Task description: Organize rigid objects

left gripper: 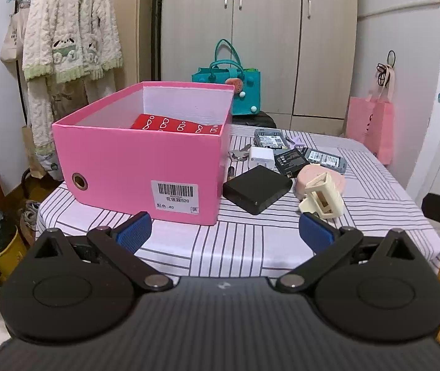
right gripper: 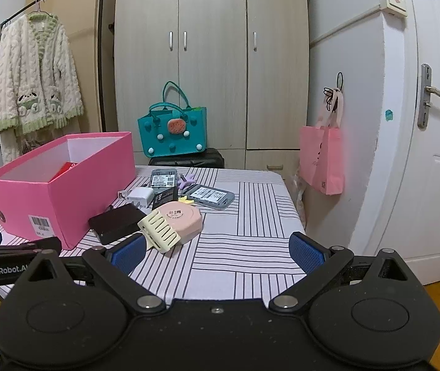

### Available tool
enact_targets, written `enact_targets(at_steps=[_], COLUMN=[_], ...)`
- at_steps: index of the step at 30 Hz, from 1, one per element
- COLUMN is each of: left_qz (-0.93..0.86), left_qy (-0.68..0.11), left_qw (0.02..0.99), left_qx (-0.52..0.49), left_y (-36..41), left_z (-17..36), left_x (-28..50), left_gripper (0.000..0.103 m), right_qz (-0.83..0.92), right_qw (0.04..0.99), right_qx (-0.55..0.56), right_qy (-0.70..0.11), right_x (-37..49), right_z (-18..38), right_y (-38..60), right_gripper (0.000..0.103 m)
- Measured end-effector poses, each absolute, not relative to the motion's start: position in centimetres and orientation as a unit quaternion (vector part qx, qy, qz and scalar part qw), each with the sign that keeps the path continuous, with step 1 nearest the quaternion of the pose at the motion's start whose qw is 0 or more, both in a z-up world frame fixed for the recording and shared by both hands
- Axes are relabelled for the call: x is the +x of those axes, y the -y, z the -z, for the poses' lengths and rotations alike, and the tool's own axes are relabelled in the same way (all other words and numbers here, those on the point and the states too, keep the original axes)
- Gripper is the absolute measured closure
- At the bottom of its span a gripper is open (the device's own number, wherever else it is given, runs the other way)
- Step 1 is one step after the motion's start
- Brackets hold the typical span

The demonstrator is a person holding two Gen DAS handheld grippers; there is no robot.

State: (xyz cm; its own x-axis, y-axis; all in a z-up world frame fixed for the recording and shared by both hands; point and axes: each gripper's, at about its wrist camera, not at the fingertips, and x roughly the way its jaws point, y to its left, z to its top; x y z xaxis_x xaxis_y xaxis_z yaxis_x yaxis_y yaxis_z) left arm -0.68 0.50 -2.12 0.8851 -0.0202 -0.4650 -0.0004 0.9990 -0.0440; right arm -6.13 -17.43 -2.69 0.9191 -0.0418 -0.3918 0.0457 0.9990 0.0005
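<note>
A pink box stands on the striped table with a red item inside. To its right lie a black square case, a cream hair claw, a pink round case, a white charger, a black battery and grey devices. My left gripper is open and empty, in front of the box. My right gripper is open and empty, just in front of the cream claw and pink case. The pink box is at its left.
A teal bag sits on a black case behind the table. A pink bag hangs at the right by a white door. A clothes rack with a cream cardigan stands at the left. The left gripper's body shows at the right view's left edge.
</note>
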Motion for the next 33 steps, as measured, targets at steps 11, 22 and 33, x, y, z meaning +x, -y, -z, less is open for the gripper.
enact_targets(at_steps=[11,22,33], left_qz=[0.014,0.007,0.009], left_qy=[-0.255,-0.265,-0.273], left_qw=[0.967,0.964,0.962], left_qx=[-0.01,-0.006,0.001], left_y=[-0.2,0.1,0.2], left_z=[2.5,2.8,3.1], left_x=[-0.4,-0.2,-0.1], left_gripper=[0.001,0.0,0.0], right_qz=[0.021,0.031,0.03], right_qw=[0.979,0.978,0.977], right_qx=[-0.001,-0.003,-0.01], right_qy=[-0.201,-0.208,-0.213], right_x=[-6.1,-5.5,-5.3], right_z=[2.8,3.7,4.4], right_y=[17.4,17.9,17.7], right_gripper=[0.003,0.003,0.003])
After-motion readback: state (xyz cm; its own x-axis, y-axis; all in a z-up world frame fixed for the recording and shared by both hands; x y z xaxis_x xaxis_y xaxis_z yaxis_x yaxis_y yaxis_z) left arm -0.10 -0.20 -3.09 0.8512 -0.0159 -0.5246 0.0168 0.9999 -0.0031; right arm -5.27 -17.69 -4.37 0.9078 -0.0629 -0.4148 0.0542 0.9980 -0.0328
